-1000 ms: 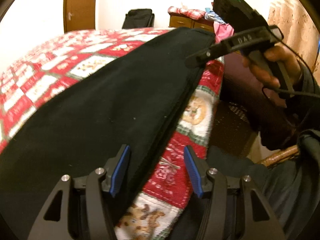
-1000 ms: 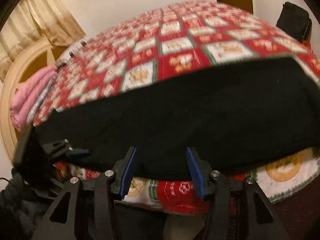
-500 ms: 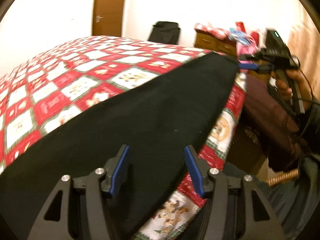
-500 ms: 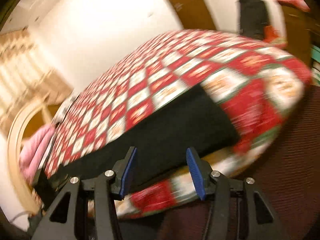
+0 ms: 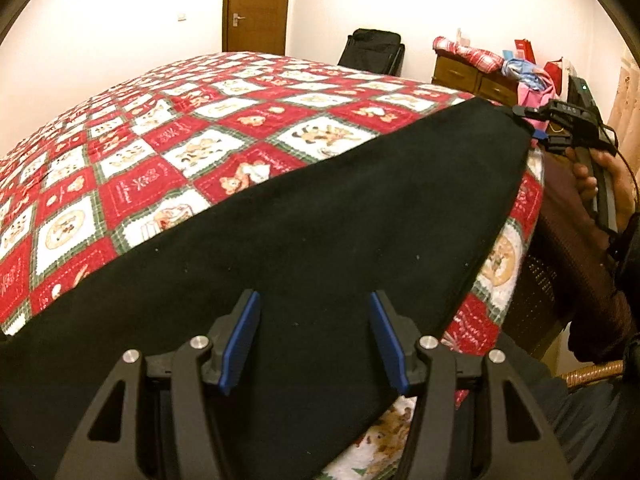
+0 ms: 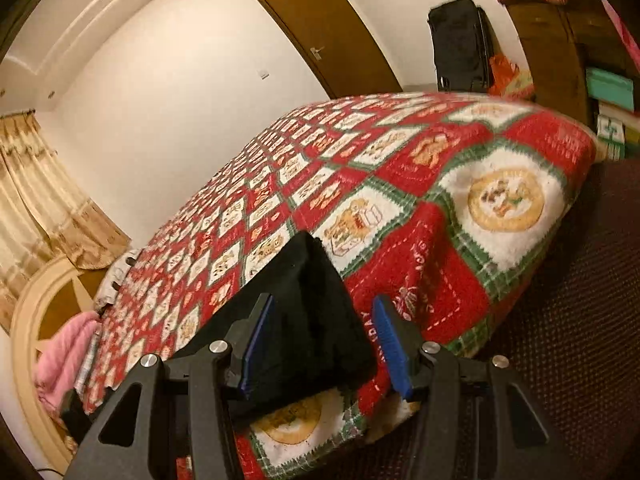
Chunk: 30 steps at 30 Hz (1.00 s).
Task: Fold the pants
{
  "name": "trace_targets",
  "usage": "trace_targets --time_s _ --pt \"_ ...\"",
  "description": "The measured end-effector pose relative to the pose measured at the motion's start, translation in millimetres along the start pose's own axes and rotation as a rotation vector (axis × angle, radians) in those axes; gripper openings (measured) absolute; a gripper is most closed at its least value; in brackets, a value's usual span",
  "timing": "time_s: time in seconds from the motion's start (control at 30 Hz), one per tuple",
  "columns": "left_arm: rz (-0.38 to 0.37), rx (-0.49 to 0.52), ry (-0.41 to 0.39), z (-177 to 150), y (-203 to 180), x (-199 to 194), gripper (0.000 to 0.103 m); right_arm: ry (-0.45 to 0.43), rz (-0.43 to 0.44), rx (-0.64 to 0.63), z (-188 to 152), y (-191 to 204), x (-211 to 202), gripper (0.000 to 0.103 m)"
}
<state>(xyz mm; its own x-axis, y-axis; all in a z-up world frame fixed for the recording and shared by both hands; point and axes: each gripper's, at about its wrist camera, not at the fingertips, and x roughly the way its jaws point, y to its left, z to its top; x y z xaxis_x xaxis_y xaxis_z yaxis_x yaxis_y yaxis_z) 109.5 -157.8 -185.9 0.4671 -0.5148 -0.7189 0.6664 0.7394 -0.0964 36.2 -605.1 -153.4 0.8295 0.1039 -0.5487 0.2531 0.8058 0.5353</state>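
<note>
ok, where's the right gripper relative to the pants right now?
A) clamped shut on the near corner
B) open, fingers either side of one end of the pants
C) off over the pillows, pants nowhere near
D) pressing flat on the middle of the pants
B: in the right wrist view the right gripper stands open, its blue pads apart with the end of the black pants between them, on the quilt.

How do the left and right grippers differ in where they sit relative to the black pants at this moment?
The left gripper hovers over the broad middle of the black pants, whereas the right gripper sits at their narrow end corner. Only dark cloth shows between the left gripper's fingers; between the right's, cloth plus the red quilt. Both are open, blue pads apart, gripping nothing.
</note>
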Motion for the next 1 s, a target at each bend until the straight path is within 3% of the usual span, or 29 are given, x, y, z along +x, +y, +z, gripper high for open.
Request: trace_targets --time_s 0.2,0.3,0.47,0.53,0.7,0.83,1.0 --pt "-0.011 -0.004 -0.003 0 -1 1 0.065 0.064 -0.004 -0.103 -11 25 -2 0.052" --pt "-0.002 0.013 0.001 -1 -4 1 0.066 0.024 -0.020 -0.051 -8 14 6 0.041" --pt "-0.007 0.013 0.002 -1 -3 2 0.067 -0.006 -0.031 -0.069 -10 20 11 0.039" --pt "-0.012 0.013 -0.001 -2 -3 2 0.069 -0.010 -0.041 -0.093 -10 23 9 0.022" --pt "-0.010 0.021 0.000 -2 -5 2 0.071 -0.006 -0.002 -0.039 -9 12 9 0.021" --pt "-0.022 -0.001 0.000 -1 -2 2 0.071 -0.007 0.012 -0.044 -9 15 5 0.013" --pt "-0.038 -0.039 -0.004 1 3 -1 0.071 -0.018 0.019 -0.054 -6 21 2 0.012"
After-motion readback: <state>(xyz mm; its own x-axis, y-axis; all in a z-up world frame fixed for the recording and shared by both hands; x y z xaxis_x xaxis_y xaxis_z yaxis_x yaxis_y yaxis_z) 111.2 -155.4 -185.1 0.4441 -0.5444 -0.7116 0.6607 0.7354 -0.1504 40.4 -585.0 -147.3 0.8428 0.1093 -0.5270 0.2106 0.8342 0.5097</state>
